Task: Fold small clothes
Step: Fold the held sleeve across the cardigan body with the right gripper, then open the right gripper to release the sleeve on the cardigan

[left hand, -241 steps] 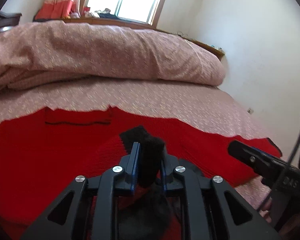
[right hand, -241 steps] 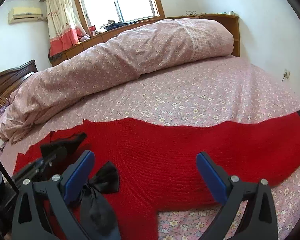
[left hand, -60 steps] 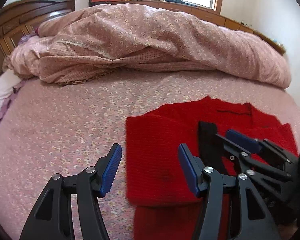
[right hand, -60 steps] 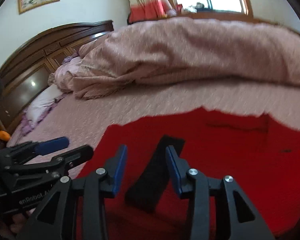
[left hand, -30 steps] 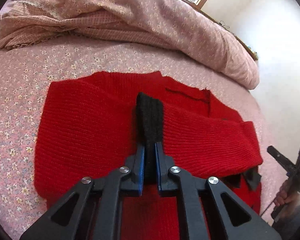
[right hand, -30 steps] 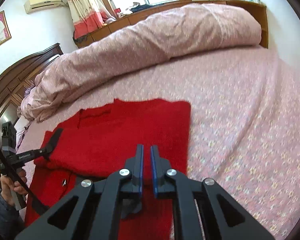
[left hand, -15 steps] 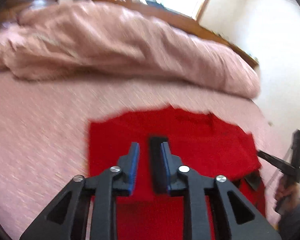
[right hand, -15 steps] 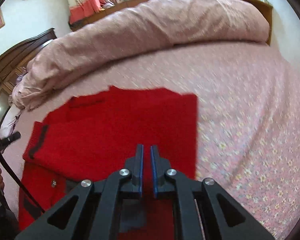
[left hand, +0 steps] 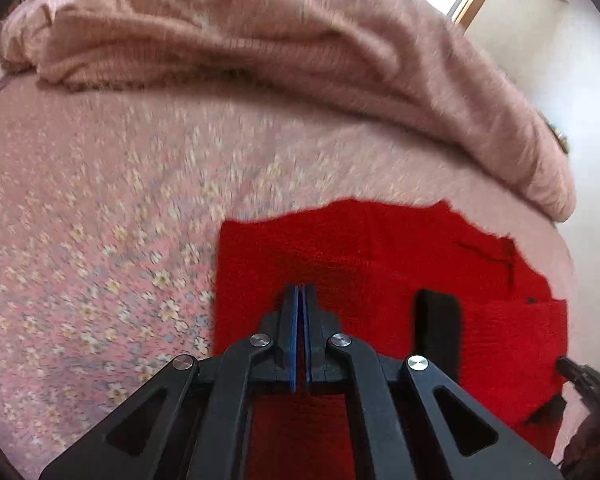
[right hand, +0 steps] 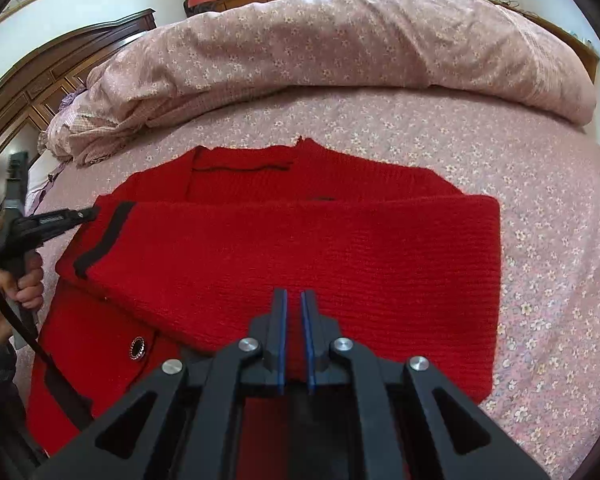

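both grippers closed and empty above a red cardigan on the bed.

left wrist view: left gripper (left hand: 300, 292) pitched down over the red cardigan (left hand: 380, 256), jaws just closed, nothing between them; black cuff (left hand: 438, 328) lies right of it. cardigan's left edge is straight, with open floral bedsheet (left hand: 100, 240) beyond and the quilt (left hand: 300, 52) behind.
right wrist view: right gripper (right hand: 294, 300) pitched down over the cardigan's folded sleeve (right hand: 300, 240), blue pads nearly touching, holding nothing. bare sheet lies right of the cardigan's right fold edge; a hand (right hand: 26, 284) grips the left gripper at its left edge.
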`<action>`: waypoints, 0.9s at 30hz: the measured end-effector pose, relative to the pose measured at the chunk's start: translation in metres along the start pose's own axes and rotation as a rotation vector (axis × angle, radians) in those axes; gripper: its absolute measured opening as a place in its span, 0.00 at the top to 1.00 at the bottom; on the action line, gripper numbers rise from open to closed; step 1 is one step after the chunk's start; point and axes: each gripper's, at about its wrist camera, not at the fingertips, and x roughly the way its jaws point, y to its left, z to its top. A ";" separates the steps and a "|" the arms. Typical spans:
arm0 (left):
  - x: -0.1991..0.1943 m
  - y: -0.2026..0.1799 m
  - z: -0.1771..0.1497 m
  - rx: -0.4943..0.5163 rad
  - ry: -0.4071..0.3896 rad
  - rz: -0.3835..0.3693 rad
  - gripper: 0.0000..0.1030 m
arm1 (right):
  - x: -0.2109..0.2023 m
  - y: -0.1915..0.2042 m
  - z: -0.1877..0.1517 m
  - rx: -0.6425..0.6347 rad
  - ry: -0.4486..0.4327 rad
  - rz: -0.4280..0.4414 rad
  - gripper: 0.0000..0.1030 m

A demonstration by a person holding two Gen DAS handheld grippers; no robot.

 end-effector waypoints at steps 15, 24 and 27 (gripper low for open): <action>-0.041 -0.018 -0.050 0.069 0.041 0.027 1.00 | -0.004 -0.005 -0.008 -0.001 -0.001 -0.002 0.92; -0.058 -0.034 -0.062 0.112 -0.022 0.027 1.00 | -0.001 -0.023 -0.014 0.034 0.010 0.006 0.92; -0.050 -0.045 -0.044 0.128 -0.076 0.001 1.00 | -0.002 -0.022 -0.015 0.026 0.007 -0.006 0.92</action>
